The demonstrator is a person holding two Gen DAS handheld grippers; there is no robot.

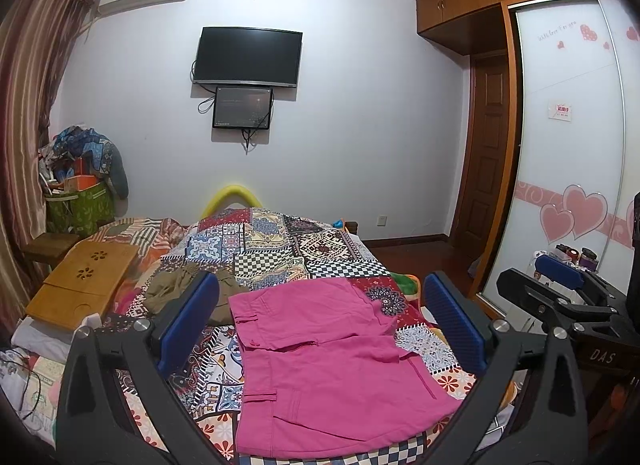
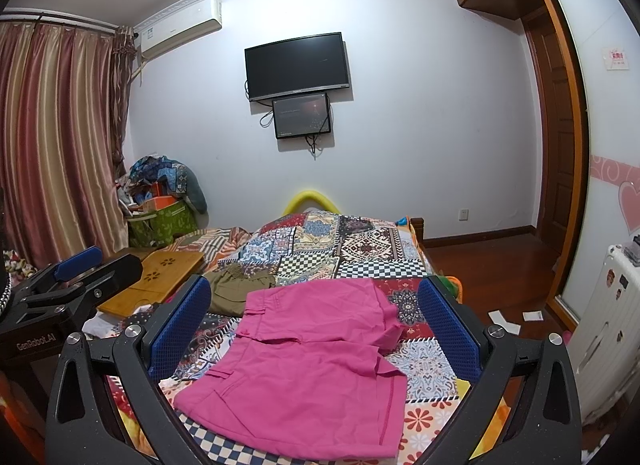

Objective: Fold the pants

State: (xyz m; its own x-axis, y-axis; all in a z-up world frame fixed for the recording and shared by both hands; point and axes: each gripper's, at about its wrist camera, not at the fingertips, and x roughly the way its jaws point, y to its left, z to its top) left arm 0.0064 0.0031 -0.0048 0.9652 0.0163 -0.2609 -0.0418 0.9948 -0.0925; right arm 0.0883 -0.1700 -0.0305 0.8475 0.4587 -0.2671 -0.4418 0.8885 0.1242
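Both grippers, left [image 1: 320, 325] and right [image 2: 316, 325], hover with fingers spread wide, holding nothing. Pink pants [image 1: 320, 361] lie flat on the patchwork bed [image 1: 272, 241], near edge. Judged: pre-fold approach; next move needs grasping one edge.
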